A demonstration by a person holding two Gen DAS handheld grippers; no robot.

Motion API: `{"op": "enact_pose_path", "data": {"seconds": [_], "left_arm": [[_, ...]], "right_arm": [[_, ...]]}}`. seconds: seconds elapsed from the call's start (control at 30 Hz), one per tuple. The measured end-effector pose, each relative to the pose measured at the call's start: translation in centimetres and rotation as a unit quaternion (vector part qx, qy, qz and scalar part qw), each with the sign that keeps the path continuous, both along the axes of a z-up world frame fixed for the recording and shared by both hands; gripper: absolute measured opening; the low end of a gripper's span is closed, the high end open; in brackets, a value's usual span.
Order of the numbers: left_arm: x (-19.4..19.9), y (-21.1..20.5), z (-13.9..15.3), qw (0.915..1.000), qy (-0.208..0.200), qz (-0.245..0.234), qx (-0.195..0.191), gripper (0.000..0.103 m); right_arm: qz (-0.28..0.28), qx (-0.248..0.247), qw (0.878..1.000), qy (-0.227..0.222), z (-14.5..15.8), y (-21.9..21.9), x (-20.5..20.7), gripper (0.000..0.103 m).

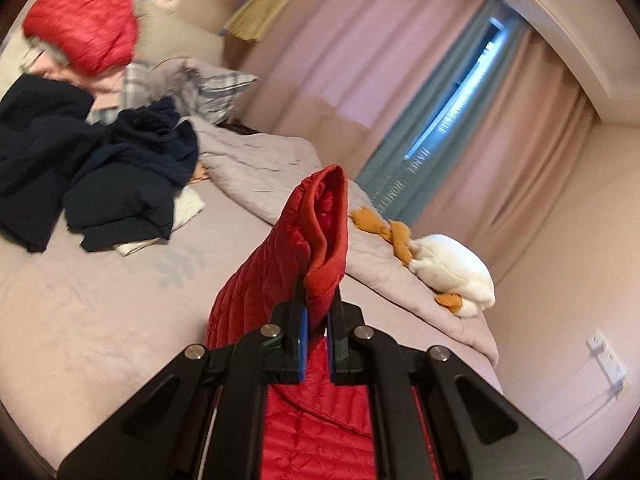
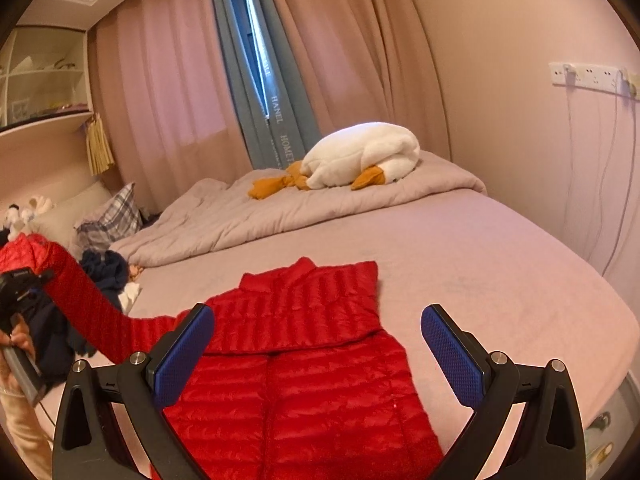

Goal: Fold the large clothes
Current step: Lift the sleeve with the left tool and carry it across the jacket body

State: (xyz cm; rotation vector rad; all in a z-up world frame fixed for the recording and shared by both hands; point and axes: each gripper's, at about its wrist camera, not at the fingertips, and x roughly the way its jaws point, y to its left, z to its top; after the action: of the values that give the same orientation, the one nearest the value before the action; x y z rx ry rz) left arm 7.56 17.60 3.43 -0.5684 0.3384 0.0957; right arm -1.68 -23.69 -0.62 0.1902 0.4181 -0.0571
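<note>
A red quilted down jacket (image 2: 312, 380) lies flat on the pale bed (image 2: 480, 264), its right side folded in over the body. Its left sleeve (image 2: 92, 312) is pulled up and out to the left. My left gripper (image 1: 318, 312) is shut on that sleeve's ribbed cuff (image 1: 326, 232), which stands up above the blue pads. In the right wrist view the left gripper (image 2: 20, 284) shows at the left edge, held by a hand. My right gripper (image 2: 318, 316) hangs open over the jacket's middle, nothing between its blue pads (image 2: 184, 352).
A heap of dark navy clothes (image 1: 100, 160) lies at the head end, with another red garment (image 1: 84, 28) behind it. A folded duvet (image 2: 280, 208) with a white plush goose (image 2: 360, 156) runs along the far side. A plaid pillow (image 2: 112, 216), curtains and wall sockets (image 2: 588, 74) lie beyond.
</note>
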Motion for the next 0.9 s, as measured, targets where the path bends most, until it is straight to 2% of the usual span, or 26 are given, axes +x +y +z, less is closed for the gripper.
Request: {"op": "enact_pose_path", "data": {"seconds": [0.3, 0.6, 0.9], "left_arm": [[0.9, -6.4, 1.3, 0.9963, -0.005, -0.07, 0.05, 0.006], [1.7, -11.1, 0.6, 0.9874, 0.01, -0.136, 0.08, 0.006], [1.8, -13.9, -0.6, 0.9778, 0.018, -0.178, 0.108, 0.006]], "right_arm": [[-0.02, 0.018, 1.0, -0.002, -0.2, -2.6, -0.6, 0.102], [-0.023, 0.026, 0.999, -0.002, -0.4, -3.7, -0.9, 0.102], [-0.03, 0.03, 0.999, 0.007, -0.8, -4.7, -0.7, 0.102]]}}
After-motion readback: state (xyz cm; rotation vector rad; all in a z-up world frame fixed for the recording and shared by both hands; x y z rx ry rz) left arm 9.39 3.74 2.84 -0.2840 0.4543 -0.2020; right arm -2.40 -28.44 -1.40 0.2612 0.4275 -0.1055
